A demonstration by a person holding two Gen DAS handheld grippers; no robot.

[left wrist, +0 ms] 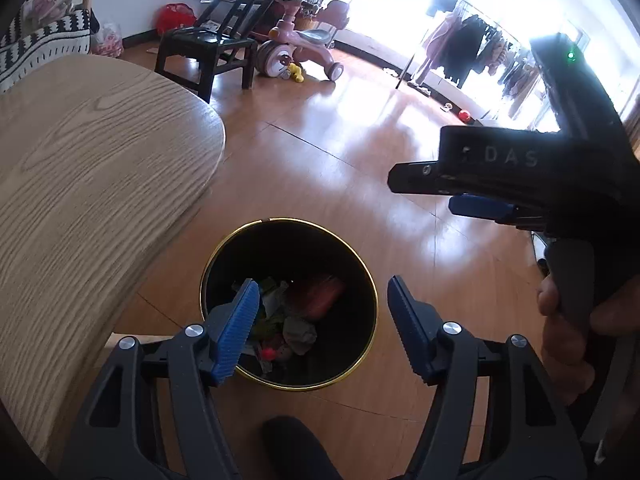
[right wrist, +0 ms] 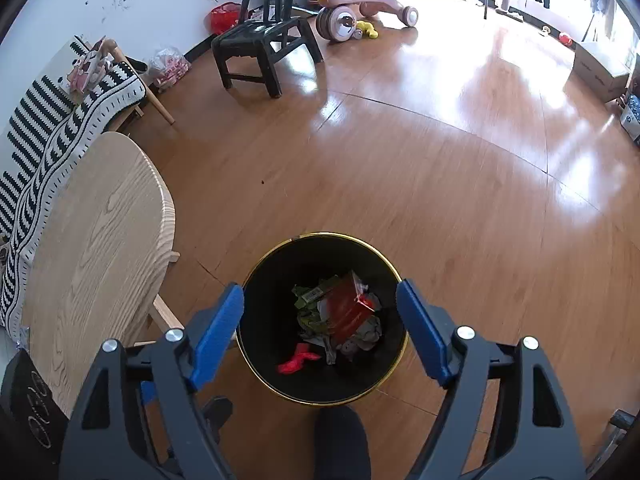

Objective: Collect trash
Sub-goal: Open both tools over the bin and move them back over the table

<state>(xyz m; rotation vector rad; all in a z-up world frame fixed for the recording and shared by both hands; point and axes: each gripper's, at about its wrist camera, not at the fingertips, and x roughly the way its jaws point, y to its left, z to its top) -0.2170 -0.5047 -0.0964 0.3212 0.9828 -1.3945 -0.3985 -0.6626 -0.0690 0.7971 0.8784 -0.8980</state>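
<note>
The left gripper (left wrist: pixel 320 320) hangs at the bottom of its frame with its blue pads spread apart and nothing between them, directly above the black bin (left wrist: pixel 362 354). The right gripper (right wrist: pixel 320 328) likewise stands with its jaws wide and empty over the same bin (right wrist: pixel 264 344), which sits low and centre in both views on the wooden floor (right wrist: pixel 400 184). Inside the gold-rimmed bin lies the trash (right wrist: pixel 340 316): a red wrapper, greenish packaging, crumpled grey paper and a small red scrap. In the left wrist view, the right gripper appears again at the right edge, held by a hand (left wrist: pixel 568 332). A light wooden table (left wrist: pixel 92 184) fills the left of the frame. Farther off, toward the top, stand a black chair (right wrist: pixel 264 48) and a pink tricycle (right wrist: pixel 360 8).
</note>
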